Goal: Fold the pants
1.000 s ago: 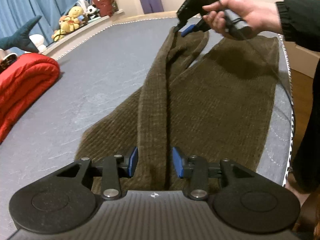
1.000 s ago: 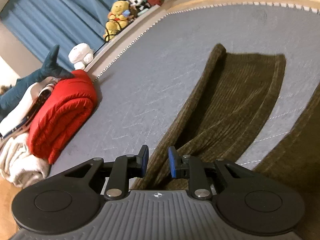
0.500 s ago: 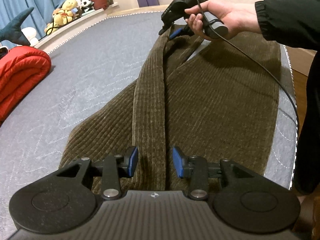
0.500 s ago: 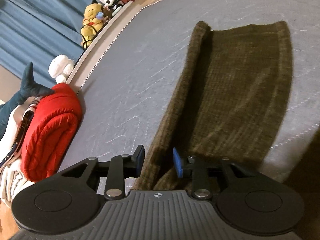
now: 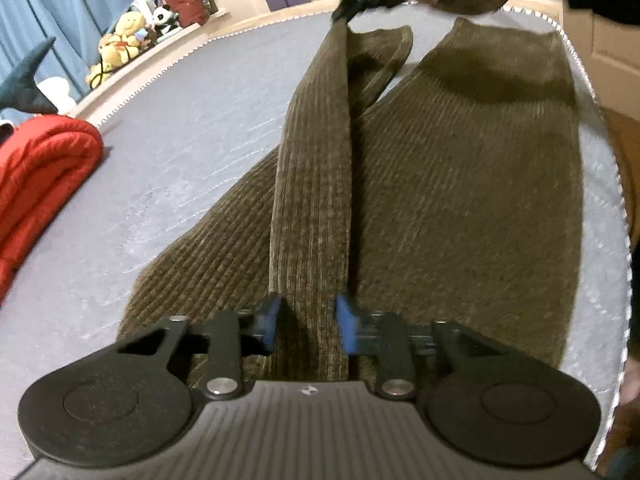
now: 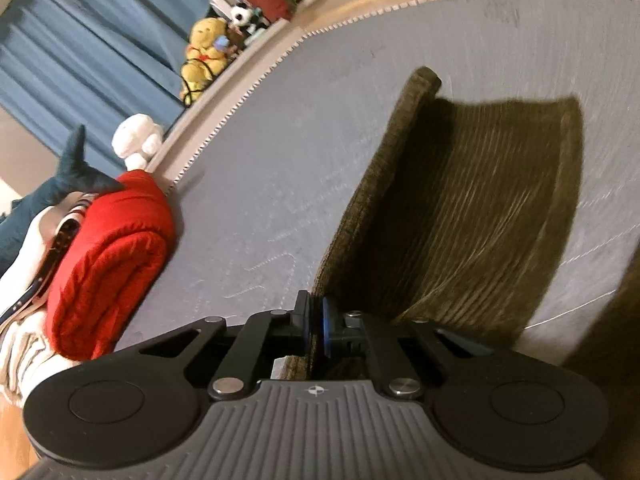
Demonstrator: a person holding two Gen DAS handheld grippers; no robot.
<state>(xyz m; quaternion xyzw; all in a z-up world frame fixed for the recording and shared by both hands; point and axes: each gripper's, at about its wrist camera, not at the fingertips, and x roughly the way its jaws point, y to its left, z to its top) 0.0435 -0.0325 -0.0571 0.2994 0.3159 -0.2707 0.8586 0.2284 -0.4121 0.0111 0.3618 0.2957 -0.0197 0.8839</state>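
Note:
Brown corduroy pants lie spread on the grey mattress. A raised ridge of the fabric runs up the middle between both grippers. My left gripper straddles the near end of that ridge; its jaws are closing, and the blue pads touch the cloth on both sides. At the far end a person's hand holds my right gripper. In the right wrist view my right gripper is shut on the lifted edge of the pants, with a leg hanging beyond it.
A rolled red blanket lies at the mattress's left side. Stuffed toys sit on a ledge before blue curtains. The mattress's right edge runs close beside the pants.
The right gripper's jaws closed on the pants' edge and lifted it off the mattress. The left gripper's jaws narrowed around the ridge as it sank toward the cloth.

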